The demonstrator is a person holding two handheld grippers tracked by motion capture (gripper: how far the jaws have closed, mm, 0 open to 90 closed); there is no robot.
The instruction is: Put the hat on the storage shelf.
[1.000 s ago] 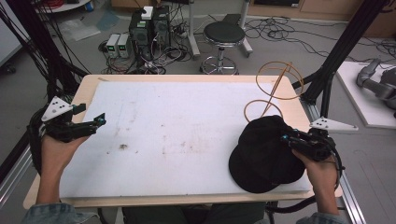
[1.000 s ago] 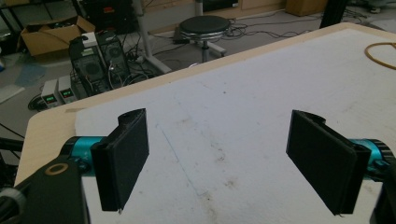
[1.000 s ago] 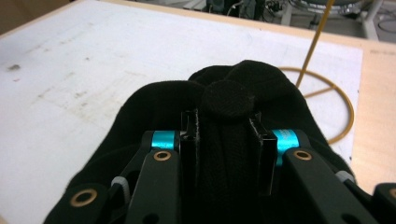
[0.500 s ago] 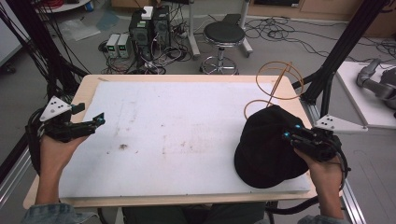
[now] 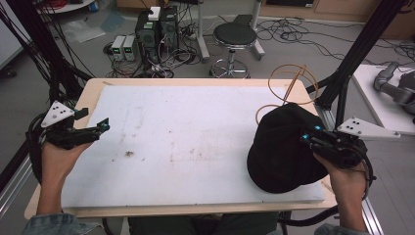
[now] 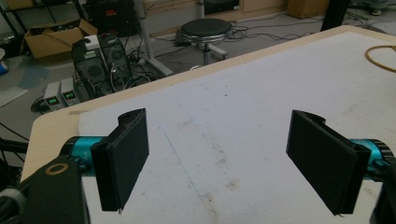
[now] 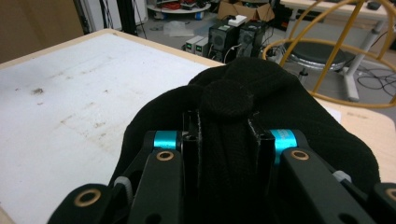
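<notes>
Hat (image 5: 281, 147) fabric is pinched in my right tongs (image 7: 222, 135), low over the counter (image 5: 195, 142). I'd lift slowly, keeping that fold deep. My left tongs (image 6: 219, 158) wait open, empty.

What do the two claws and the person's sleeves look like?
Both the left claw and the right claw are black, with flat rectangular black pads on turquoise metal collars. Each carries a grey three-cornered plate with dark dots and trails black cable. The sleeves look like blue denim.
</notes>
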